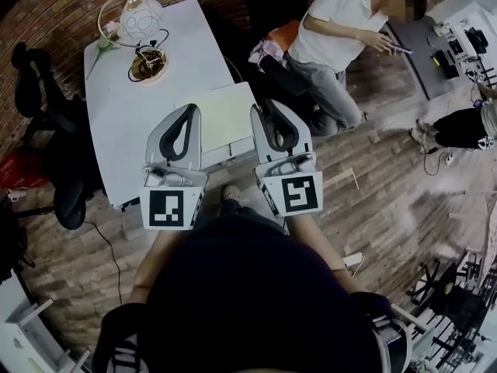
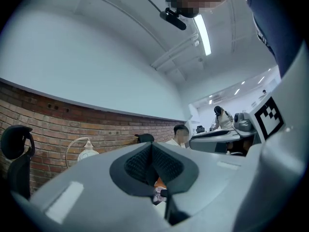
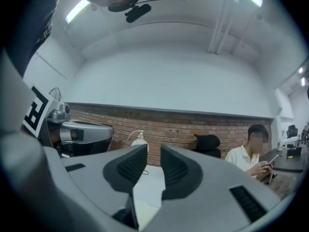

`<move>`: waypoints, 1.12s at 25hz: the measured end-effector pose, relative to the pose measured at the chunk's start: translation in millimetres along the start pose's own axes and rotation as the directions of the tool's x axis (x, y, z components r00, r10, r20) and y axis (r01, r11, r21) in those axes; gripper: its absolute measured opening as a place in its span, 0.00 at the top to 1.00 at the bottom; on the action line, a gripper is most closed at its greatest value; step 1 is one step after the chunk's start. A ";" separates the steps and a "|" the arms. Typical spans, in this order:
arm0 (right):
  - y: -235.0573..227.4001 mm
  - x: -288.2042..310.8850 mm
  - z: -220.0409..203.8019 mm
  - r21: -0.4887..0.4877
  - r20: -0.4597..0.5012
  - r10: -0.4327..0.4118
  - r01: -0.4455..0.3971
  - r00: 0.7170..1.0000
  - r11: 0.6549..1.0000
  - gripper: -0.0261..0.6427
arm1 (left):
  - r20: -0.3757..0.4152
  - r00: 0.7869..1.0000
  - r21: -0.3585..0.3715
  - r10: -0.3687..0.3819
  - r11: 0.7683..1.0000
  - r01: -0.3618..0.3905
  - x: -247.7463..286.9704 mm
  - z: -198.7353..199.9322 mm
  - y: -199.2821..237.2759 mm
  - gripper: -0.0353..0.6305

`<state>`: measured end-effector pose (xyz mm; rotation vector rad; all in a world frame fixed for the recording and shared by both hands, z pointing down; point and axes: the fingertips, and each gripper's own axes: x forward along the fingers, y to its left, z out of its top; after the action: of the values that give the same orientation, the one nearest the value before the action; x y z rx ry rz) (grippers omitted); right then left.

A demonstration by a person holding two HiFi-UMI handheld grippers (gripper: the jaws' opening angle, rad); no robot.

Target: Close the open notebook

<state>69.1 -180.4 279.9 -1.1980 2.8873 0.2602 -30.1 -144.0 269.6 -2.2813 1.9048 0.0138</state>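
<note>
The pale notebook (image 1: 225, 115) lies flat at the near right corner of the white table (image 1: 124, 115); whether its pages are spread I cannot tell from here. My left gripper (image 1: 190, 109) hovers over the notebook's left edge with its pads (image 2: 145, 163) meeting at the tips and nothing between them. My right gripper (image 1: 260, 111) is held over the notebook's right edge, level. In the right gripper view its jaws stand apart, the right gripper (image 3: 153, 151) is empty, and the table (image 3: 152, 178) shows through the gap.
A white globe lamp (image 1: 140, 22) with a round base stands at the table's far end. A black office chair (image 1: 39, 92) is left of the table. A seated person (image 1: 342, 29) with a phone is at the far right. A brick wall (image 3: 183, 129) runs behind.
</note>
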 end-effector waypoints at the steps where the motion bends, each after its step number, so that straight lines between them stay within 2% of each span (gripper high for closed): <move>1: -3.3 1.7 -2.4 -0.003 -0.001 0.009 -0.009 1.000 1.000 0.85 | 0.009 1.000 0.007 0.008 1.000 -0.008 3.6 0.0 -0.8 0.95; 5: -14.2 7.9 -12.1 -0.008 -0.004 0.036 -0.037 0.999 0.999 0.85 | -0.057 0.998 0.009 0.022 1.000 -0.021 15.4 -11.7 -7.1 0.95; 12: -21.8 18.3 -32.0 0.010 -0.022 0.037 -0.037 0.999 0.999 0.85 | -0.082 0.997 0.017 0.014 1.000 -0.013 31.2 -29.4 -6.9 0.95; 24: -31.5 27.0 -87.1 0.067 -0.109 -0.032 0.039 0.993 0.997 0.85 | -0.164 0.983 0.002 -0.087 0.996 0.088 52.0 -77.1 -11.2 0.95; 28: -33.0 26.7 -117.3 0.083 -0.175 -0.048 0.063 0.983 0.995 0.85 | -0.187 0.974 0.002 -0.127 0.992 0.130 57.8 -95.3 -13.9 0.95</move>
<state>80.3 -240.2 388.8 -1.3475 2.9667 0.0278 -15.5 -211.0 358.6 -2.4689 1.8279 -0.2370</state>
